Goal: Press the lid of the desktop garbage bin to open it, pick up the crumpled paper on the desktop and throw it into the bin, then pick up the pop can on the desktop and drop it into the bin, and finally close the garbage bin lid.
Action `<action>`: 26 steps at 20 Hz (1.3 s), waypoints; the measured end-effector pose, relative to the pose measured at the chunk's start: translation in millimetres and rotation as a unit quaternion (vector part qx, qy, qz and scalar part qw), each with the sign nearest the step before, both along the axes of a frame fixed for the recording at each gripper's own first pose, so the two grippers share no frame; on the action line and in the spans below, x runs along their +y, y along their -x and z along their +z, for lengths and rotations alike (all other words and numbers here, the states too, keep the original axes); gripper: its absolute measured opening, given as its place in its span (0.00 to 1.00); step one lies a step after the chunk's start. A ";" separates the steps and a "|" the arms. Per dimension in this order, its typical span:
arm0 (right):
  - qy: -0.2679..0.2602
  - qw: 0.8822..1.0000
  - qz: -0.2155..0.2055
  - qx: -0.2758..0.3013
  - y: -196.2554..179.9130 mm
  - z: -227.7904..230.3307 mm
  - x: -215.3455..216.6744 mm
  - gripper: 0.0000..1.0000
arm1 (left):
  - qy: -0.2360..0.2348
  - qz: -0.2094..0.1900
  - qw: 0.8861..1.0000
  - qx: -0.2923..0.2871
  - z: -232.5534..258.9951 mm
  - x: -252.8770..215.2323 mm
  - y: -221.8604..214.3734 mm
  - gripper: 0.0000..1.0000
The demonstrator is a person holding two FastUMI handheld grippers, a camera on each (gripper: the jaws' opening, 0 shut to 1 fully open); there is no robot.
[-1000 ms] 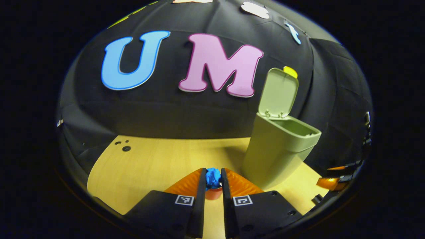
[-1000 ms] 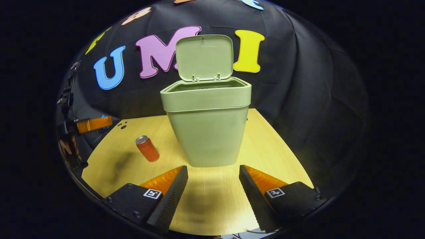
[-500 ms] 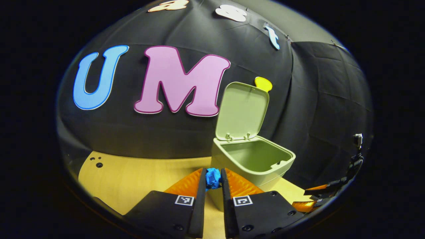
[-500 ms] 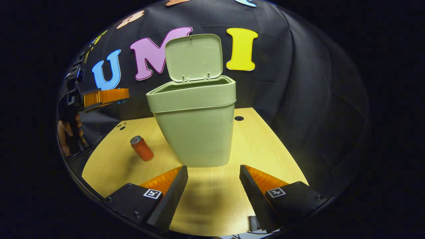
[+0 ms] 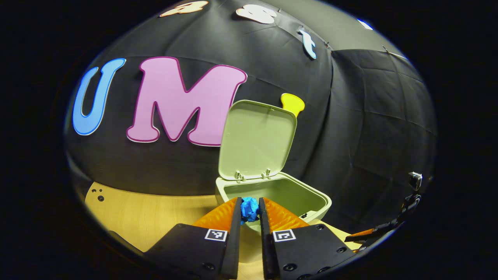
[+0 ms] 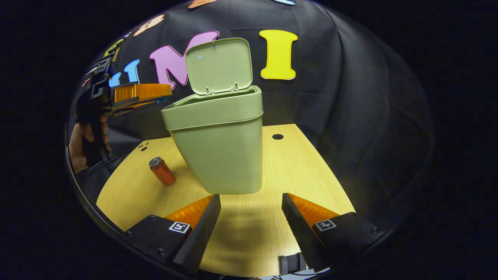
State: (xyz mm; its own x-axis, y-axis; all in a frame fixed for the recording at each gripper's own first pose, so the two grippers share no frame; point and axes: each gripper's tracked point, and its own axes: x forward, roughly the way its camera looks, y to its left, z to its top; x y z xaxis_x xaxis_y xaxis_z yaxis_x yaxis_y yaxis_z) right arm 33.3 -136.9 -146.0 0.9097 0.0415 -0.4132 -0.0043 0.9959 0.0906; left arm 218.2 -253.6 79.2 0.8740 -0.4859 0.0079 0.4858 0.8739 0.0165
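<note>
A pale green bin (image 6: 218, 144) stands on the wooden desk (image 6: 295, 163) with its lid (image 6: 218, 65) swung up. My left gripper (image 5: 249, 205) is shut on a crumpled blue paper (image 5: 249, 207), held at the near rim of the open bin (image 5: 311, 198), lid (image 5: 256, 140) upright behind. In the right gripper view that left gripper (image 6: 161, 97) hovers just left of the bin's top, a hand (image 6: 79, 144) holding it. A red pop can (image 6: 162, 171) stands left of the bin. My right gripper (image 6: 251, 204) is open, low in front of the bin, nothing between its fingers.
Small holes (image 6: 277, 137) mark the desk behind the bin on the right and at the far left (image 6: 144, 147). A small black part (image 6: 292, 263) sits at the desk's near edge. Black cloth walls close in behind and to the right.
My left gripper has risen and moved toward the bin with the blue paper, reaching its open top. The right gripper has shifted slightly, staying open.
</note>
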 end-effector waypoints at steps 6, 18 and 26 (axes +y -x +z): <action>-0.008 1.000 0.005 0.003 -6.7 -2.1 -11.1 0.99 | -0.025 -0.014 1.000 0.012 -13.3 -38.3 -14.7 0.29; -0.020 1.000 0.020 0.010 -18.4 -6.8 -14.8 0.99 | -0.044 0.017 0.999 0.005 -18.5 -49.6 -37.5 0.89; -0.018 0.999 0.049 0.013 -16.3 -10.6 7.7 0.99 | 0.001 0.096 0.995 -0.015 -0.4 22.3 -14.4 0.98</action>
State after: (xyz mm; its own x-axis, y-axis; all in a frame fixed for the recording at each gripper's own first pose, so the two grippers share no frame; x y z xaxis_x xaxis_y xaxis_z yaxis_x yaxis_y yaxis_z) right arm 49.6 -129.2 -156.6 0.8893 0.1453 -0.4336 -0.0989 0.9869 0.1277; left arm 232.6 -231.3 78.7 0.9499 -0.3106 0.0356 0.3098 0.9504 0.0270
